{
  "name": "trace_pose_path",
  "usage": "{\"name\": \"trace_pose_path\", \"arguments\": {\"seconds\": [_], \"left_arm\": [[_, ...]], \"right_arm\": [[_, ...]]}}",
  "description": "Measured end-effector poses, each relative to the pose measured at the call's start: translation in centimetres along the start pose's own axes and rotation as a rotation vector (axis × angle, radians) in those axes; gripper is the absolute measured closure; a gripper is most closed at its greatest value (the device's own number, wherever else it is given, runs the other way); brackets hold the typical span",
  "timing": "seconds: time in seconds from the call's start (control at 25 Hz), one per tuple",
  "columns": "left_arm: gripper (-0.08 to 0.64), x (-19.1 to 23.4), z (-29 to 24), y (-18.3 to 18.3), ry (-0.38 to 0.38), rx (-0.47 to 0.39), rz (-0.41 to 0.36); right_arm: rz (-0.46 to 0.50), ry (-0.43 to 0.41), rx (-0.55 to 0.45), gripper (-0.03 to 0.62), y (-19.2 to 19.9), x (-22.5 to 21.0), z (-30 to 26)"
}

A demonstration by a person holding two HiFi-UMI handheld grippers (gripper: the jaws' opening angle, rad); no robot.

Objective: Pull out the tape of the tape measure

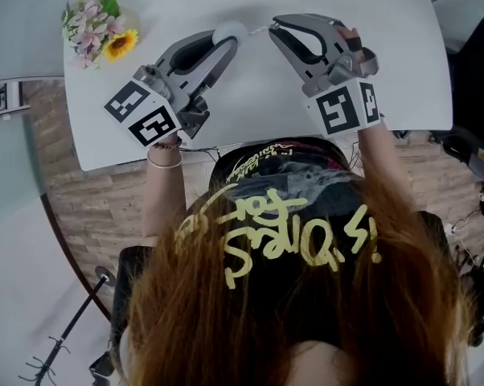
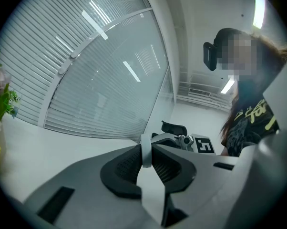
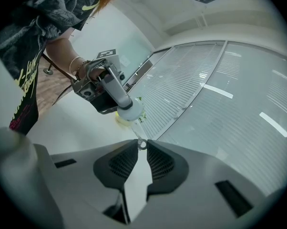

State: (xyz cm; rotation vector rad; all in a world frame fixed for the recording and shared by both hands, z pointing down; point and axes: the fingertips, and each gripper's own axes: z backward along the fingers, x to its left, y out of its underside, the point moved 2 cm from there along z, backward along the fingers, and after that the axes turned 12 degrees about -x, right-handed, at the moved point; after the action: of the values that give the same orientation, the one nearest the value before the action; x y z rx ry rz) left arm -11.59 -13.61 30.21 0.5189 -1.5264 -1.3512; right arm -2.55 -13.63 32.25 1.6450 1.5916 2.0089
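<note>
Aloft, tape measure point(image 1: 228, 31) in left gripper point(image 2: 146, 148), tab point(image 3: 142, 144) in right gripper point(image 1: 276, 24)

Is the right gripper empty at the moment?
No, the right gripper has its jaws pinched on the small ring at the end of the tape coming from the tape measure.

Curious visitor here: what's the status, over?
Left tool clamped on tape measure. Right tool pinching tape's end ring, short stretch out. Nothing in the way.
</note>
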Motion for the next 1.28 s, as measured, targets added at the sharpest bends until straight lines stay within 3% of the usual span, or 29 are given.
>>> {"name": "trace_pose_path", "arguments": {"seconds": [1.28], "left_arm": [[0.499, 0.2, 0.8, -0.8, 0.047, -0.002, 0.004]], "right_arm": [[0.014, -0.009, -0.008, 0.531, -2.3, 1.6, -1.9]]}}
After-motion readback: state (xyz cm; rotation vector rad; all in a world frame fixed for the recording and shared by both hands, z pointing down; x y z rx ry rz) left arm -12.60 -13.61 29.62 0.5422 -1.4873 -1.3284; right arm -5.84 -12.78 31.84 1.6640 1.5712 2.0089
